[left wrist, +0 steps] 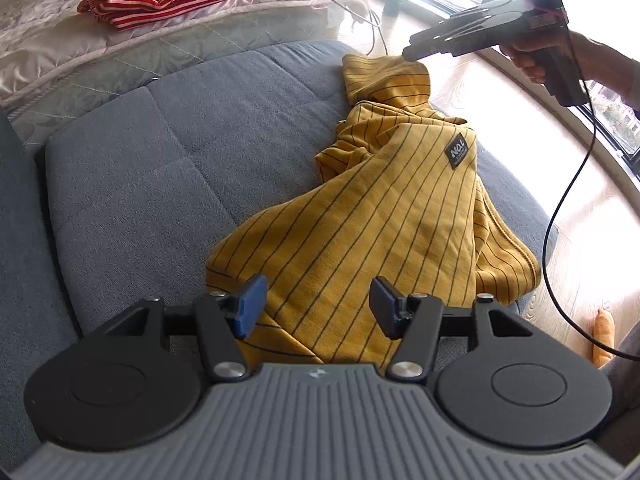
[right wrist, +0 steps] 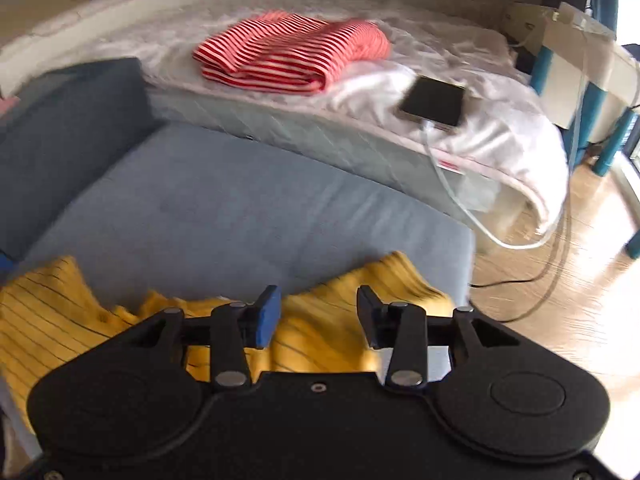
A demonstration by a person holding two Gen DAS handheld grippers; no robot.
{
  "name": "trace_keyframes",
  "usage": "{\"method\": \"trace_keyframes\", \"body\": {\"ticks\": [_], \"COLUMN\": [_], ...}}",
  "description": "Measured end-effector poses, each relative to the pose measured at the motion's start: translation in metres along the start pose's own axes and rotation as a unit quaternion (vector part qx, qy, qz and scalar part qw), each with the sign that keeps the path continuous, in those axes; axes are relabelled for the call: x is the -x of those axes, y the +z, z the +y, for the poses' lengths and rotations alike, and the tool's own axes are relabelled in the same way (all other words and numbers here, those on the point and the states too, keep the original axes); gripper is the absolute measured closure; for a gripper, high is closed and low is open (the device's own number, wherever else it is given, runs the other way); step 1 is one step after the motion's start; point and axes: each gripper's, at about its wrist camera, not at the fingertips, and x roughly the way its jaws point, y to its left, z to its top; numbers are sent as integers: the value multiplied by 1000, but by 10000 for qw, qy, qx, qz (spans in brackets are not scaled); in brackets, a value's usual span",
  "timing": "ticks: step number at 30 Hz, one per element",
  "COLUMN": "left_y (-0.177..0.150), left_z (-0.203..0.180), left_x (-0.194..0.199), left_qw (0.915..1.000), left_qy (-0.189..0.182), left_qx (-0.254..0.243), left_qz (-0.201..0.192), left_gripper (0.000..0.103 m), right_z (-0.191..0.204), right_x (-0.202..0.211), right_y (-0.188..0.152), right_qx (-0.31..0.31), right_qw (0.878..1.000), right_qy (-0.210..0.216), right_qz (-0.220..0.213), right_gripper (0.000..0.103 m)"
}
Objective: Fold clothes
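A yellow garment with thin dark stripes (left wrist: pixel 372 216) lies crumpled on the grey sofa cushion (left wrist: pixel 160 152); a black label shows near its upper part. My left gripper (left wrist: pixel 318 306) is open just above its near edge, fingers on either side of the cloth without pinching it. A hand holds my right gripper (left wrist: pixel 410 53) at the garment's far, raised end. In the right wrist view the right gripper (right wrist: pixel 318 312) is open over the yellow garment (right wrist: pixel 320 344), and cloth shows between and under its blue pads (right wrist: pixel 266 316).
A folded red-and-white striped garment (right wrist: pixel 288 52) lies on the bed behind the sofa, beside a phone (right wrist: pixel 432 100) on a white charging cable. A black cable (left wrist: pixel 560 208) hangs from the right gripper. Wooden floor (right wrist: pixel 560 300) and a window lie to the right.
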Motion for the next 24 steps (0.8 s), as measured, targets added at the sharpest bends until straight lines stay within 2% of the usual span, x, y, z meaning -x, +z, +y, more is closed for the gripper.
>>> {"method": "trace_keyframes", "body": {"ticks": [2,3,5,8,12,18,19,21,23,24], "left_y": [3,4,6,8,7,3,3,4,5,6], "left_z": [3,5,7,9,11,12,13,13,13,13], "left_x": [-4,-7,-12,-23,-34,-47,-49,-51,-51,-51], "left_qw": [10000,9999,9999,9998,9997,9995,9994,9993,9993,9993], "left_qy": [89,110,125,166,151,21,13,8,42,62], "left_qx": [-16,-26,-30,-41,-91,-80,-72,-61,-64,-62], "left_qz": [-12,-7,14,95,165,318,339,368,378,371], "left_gripper": [38,38,36,30,28,26,26,26,26,26], "right_z": [21,33,57,83,98,96,99,106,110,110], "right_x": [-1,-5,-16,-35,-60,-87,-89,-86,-83,-80], "right_y": [1,1,0,-9,-23,-39,-41,-42,-40,-38], "right_qx": [42,134,449,1054,1895,1687,1740,1880,1900,1836], "right_qw": [9966,9933,9866,9810,9673,9693,9692,9681,9689,9700], "right_qy": [821,1146,1521,1502,1346,1313,1276,1247,1197,1195], "right_qz": [38,118,385,635,1012,1212,1189,1092,1040,1050], "right_gripper": [45,43,37,33,29,27,28,39,64,69]}}
